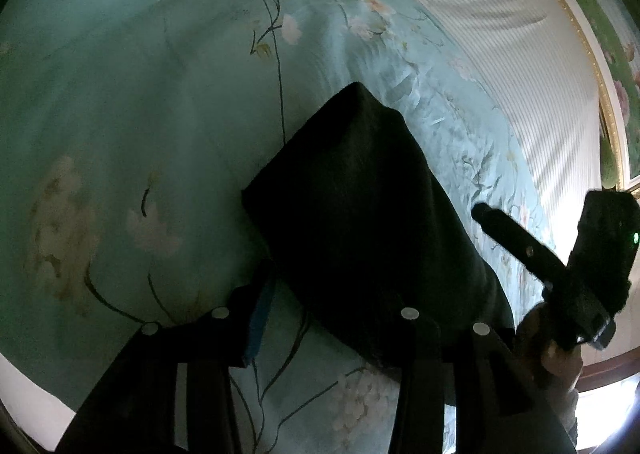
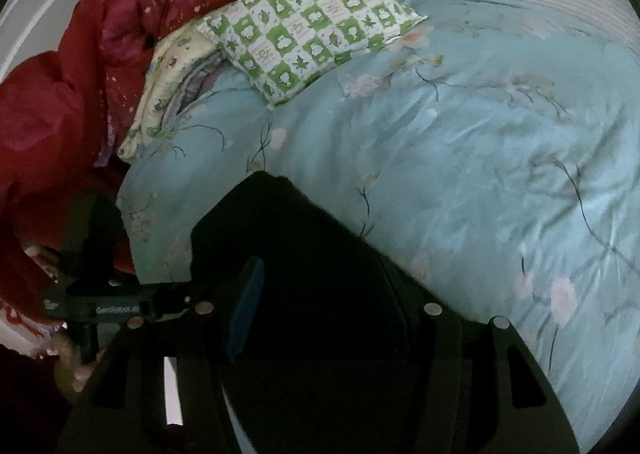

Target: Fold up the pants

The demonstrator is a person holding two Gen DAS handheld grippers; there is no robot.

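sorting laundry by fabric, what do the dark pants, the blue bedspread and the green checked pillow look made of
Dark pants: a matte, fairly thick woven cloth, perhaps cotton; no shine, soft creases. Blue bedspread: smooth and satiny, likely polyester or a silk-like blend; it catches light in glossy ripples. Green checked pillow: printed plain cloth, probably cotton; flat, dull surface.

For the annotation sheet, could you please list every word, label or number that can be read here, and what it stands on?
None can be read.
Pale lettering on the left gripper: too blurred.
Small marks in the squares of the green checked pillow: too small to tell whether any is text.
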